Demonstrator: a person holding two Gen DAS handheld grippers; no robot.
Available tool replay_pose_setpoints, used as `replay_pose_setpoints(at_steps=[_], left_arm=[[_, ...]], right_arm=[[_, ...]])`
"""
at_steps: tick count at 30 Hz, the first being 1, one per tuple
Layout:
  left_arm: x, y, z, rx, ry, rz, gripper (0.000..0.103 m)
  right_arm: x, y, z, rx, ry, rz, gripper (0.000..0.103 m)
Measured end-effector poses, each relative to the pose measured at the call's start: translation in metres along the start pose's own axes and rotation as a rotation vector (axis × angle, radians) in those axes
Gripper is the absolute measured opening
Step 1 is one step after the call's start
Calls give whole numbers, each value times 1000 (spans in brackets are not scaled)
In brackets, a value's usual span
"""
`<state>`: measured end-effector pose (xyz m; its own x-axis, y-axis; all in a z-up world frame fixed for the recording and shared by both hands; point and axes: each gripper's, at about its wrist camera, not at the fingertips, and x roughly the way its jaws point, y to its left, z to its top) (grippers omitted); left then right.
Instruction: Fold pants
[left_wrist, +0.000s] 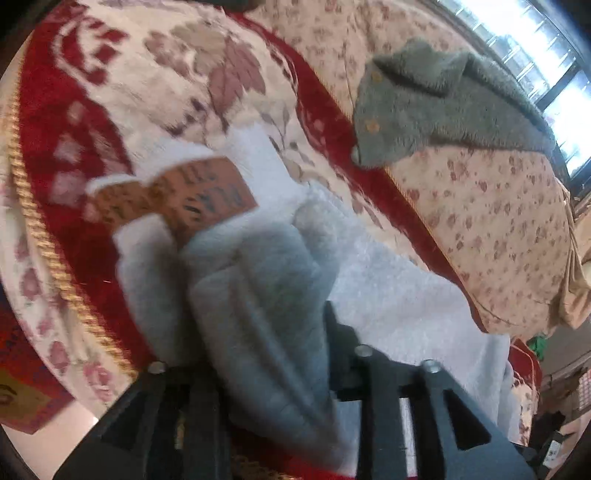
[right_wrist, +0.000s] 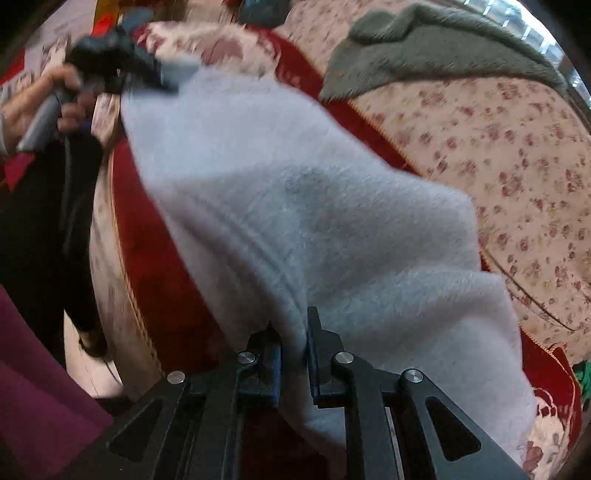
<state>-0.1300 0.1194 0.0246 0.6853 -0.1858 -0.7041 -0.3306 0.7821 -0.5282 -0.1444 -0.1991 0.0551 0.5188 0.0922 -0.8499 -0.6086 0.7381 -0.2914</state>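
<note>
Fabric dominates both views: pale fleece pants (right_wrist: 295, 206) lie stretched across a red-and-cream floral blanket (left_wrist: 92, 122) with a gold cord edge.

Right wrist view, from the left: a person's hand (right_wrist: 33, 107) grips a grey handle, carrying the left gripper (right_wrist: 162, 79), which sits at the far end of the pants; the blur there hides how its jaws stand. The cloth runs from that point down to the right gripper (right_wrist: 293, 354), whose two fingers are clamped on a gathered ridge of the fleece, blue pads pressed against it from both sides. Behind the pants, a flower-print sheet (right_wrist: 498, 155) covers the bed, and a grey fleece garment (right_wrist: 424, 48) lies on it near the window.

Left wrist view, from the left: an orange printed tag (left_wrist: 177, 199) sits on the waist end of the pants (left_wrist: 388, 295). A thick fold of fleece fills the space between the fingers of the left gripper (left_wrist: 258, 350); motion blur and the bulk of cloth prevent telling whether the pads press on it. Further right, the grey garment (left_wrist: 443, 107) shows two buttons along its edge.
</note>
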Motion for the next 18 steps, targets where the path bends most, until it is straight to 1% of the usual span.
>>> replay_pose_setpoints(at_steps=[1,2,5,6,8,9,10,11,12,13,14,15,18], left_arm=[[-4,2,-1,-4,-15,4,50],[-7,5,-1,-5,-33,5,56],[-14,11,-1,-24,-57,10,56],[-18,11,2,-34,-68,7,58],[-26,9,7,-25,-101,29,73],[-29,8,11,-22,-124,38,75],[-29,6,14,-18,-130,44,75],[-27,5,16,-11,-126,64,75],[-20,5,20,-5,-105,118,75],[-14,9,21,-16,-80,145,75],[-9,14,23,-41,-59,140,75],[-8,19,25,-71,-58,113,75],[-8,24,31,-85,-69,73,81]], right_arm=[[-2,-3,0,9,11,12,10],[-3,-5,0,11,13,17,10],[0,3,-4,-21,41,11,11],[-1,8,-3,-40,52,-4,11],[-9,14,-2,-69,46,-4,12],[-11,13,-2,-72,40,1,12],[-10,11,-4,-63,43,8,12],[-3,8,-7,-45,53,25,14],[-1,7,-9,-27,44,27,17],[-2,6,-11,-7,24,27,17],[-5,6,-11,4,17,27,18],[-7,6,-11,5,16,27,18],[-19,-1,-9,43,3,55,18]])
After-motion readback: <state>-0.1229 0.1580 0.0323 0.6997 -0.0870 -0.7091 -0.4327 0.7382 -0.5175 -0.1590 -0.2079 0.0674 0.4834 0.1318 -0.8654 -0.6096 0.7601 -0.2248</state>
